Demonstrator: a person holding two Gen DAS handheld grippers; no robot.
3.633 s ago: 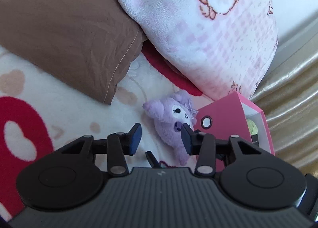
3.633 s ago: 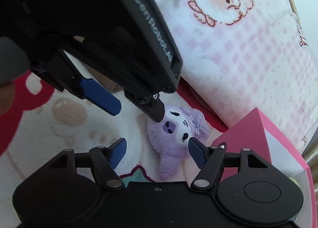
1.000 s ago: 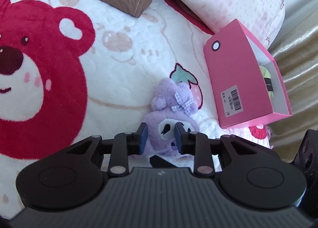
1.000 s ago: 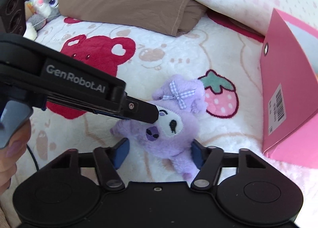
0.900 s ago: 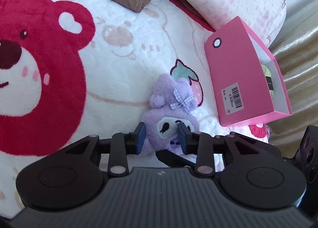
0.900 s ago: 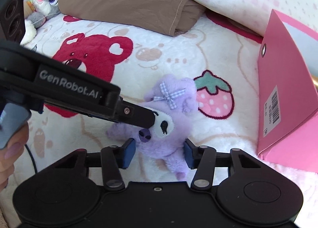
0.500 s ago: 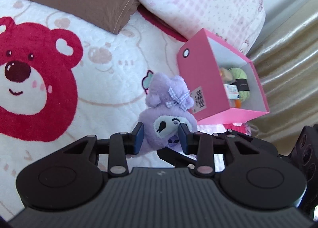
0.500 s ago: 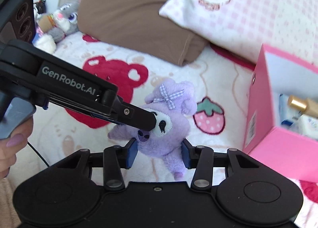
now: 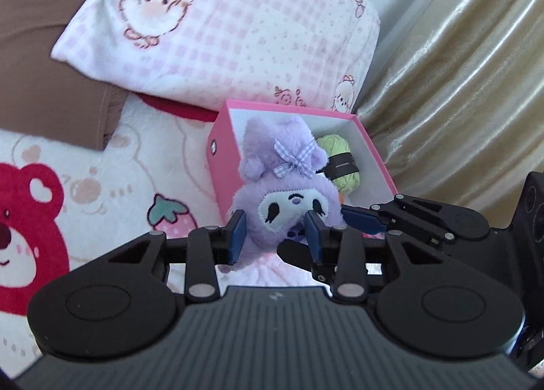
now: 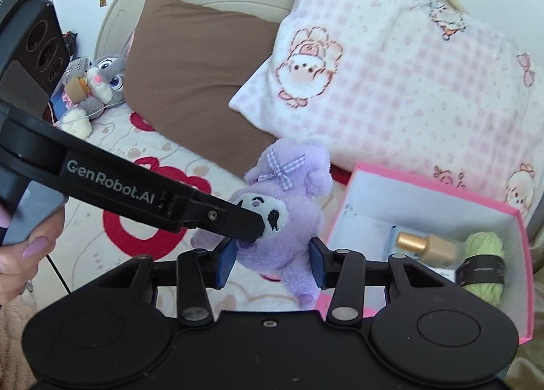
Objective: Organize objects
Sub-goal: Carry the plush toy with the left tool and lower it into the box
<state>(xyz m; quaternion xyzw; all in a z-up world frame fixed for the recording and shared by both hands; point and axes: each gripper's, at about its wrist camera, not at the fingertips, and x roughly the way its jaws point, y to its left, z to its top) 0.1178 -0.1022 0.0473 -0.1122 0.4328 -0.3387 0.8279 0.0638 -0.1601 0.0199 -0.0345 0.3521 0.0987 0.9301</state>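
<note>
A purple plush toy [image 9: 285, 182] with a checked bow is held in the air by both grippers. My left gripper [image 9: 274, 233] is shut on its head, and my right gripper [image 10: 272, 262] is shut on its body [image 10: 289, 220]. The toy hangs over the left rim of the open pink box [image 9: 221, 165], which stands on the bed to the right in the right wrist view [image 10: 510, 288]. Inside the box lie a green yarn ball [image 9: 340, 158] and a gold-capped bottle [image 10: 428, 247].
A pink checked pillow [image 9: 231, 33] and a brown pillow [image 10: 190, 77] lie behind the box. A bear-print blanket [image 9: 40, 220] covers the bed. A grey rabbit plush [image 10: 102, 80] sits far left. A gold curtain [image 9: 459, 101] hangs to the right.
Both grippers closed on the purple plush, lifted it off the blanket and carried it up and right, to the edge of the pink box.
</note>
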